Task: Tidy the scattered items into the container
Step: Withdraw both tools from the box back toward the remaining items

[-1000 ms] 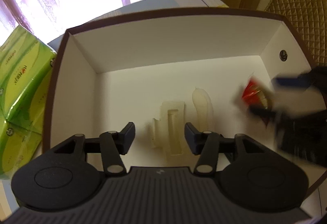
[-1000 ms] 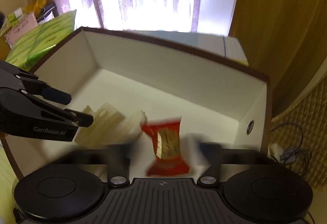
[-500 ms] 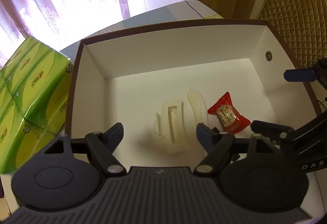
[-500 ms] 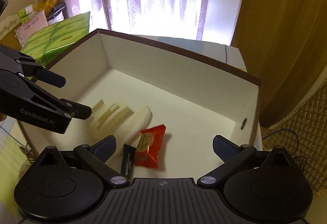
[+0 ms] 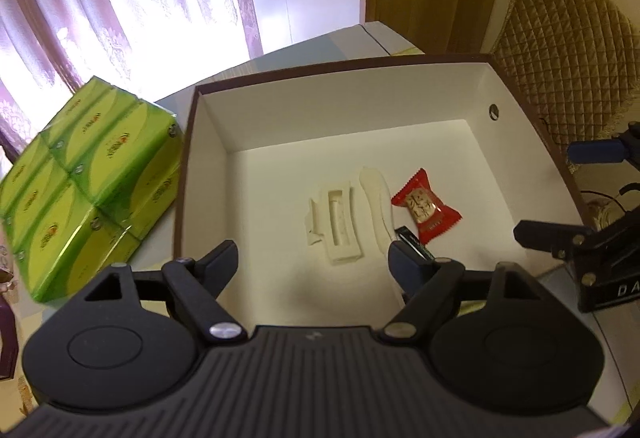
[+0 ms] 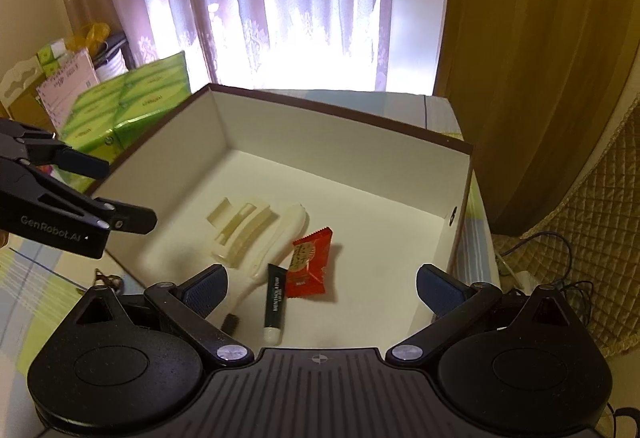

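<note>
Risen and drawn back since a second ago: left gripper (image 5: 312, 264), jaws opening wide, empty; right gripper (image 6: 322, 288) wide, empty. Red candy (image 6: 309, 263), tube (image 6: 275, 308), cream clip (image 6: 242, 228) mid-floor of box (image 6: 340, 118).

Both grippers tilt steeply downward side by side, the left gripper (image 5: 312, 264) with its jaws opening and nothing between them, the right gripper (image 6: 322, 288) with its jaws spread wide and likewise empty.

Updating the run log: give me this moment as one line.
left gripper: jaws opening, empty | right gripper: open, empty | box: holds hair clip, comb, red candy, lip balm
</note>
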Demonstrator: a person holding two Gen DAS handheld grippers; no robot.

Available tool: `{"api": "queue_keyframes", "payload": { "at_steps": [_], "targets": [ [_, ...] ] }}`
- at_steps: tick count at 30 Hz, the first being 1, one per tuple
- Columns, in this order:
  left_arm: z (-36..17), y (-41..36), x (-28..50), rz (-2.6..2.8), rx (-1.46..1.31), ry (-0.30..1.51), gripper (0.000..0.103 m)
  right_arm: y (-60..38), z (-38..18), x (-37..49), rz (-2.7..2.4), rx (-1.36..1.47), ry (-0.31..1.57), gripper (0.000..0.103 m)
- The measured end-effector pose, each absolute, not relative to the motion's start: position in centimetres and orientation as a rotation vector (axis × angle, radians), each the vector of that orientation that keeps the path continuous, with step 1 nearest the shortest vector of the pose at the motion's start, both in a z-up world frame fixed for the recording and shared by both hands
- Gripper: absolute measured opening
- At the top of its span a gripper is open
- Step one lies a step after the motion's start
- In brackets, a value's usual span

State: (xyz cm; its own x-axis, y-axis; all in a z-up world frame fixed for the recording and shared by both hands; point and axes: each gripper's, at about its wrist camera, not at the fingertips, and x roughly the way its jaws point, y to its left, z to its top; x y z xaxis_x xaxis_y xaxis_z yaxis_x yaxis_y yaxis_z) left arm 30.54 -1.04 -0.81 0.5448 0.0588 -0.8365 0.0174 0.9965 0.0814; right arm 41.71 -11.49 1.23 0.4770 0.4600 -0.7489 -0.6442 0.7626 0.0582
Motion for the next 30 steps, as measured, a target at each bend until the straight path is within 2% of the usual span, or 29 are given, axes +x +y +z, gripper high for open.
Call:
{"api": "queue_keyframes", "payload": {
  "at_steps": [4,12,30],
  "targets": [
    [0.8,-1.2,28.4,0.025,0.081,0.969,0.084,-12.2,2.4,40.1,0.685,-0.221,0.815,0.103],
    [3.5,-1.3,23.5,0.018,0.078,0.907,0.086,-13.7,4.6,36.7,0.664,-0.169,0.775,0.103],
    [5.5,-1.9,14.6,0.023,0.042,0.836,0.088,-14.6,6.0,30.0,0.718,-0.138,0.722,0.103]
  ]
}}
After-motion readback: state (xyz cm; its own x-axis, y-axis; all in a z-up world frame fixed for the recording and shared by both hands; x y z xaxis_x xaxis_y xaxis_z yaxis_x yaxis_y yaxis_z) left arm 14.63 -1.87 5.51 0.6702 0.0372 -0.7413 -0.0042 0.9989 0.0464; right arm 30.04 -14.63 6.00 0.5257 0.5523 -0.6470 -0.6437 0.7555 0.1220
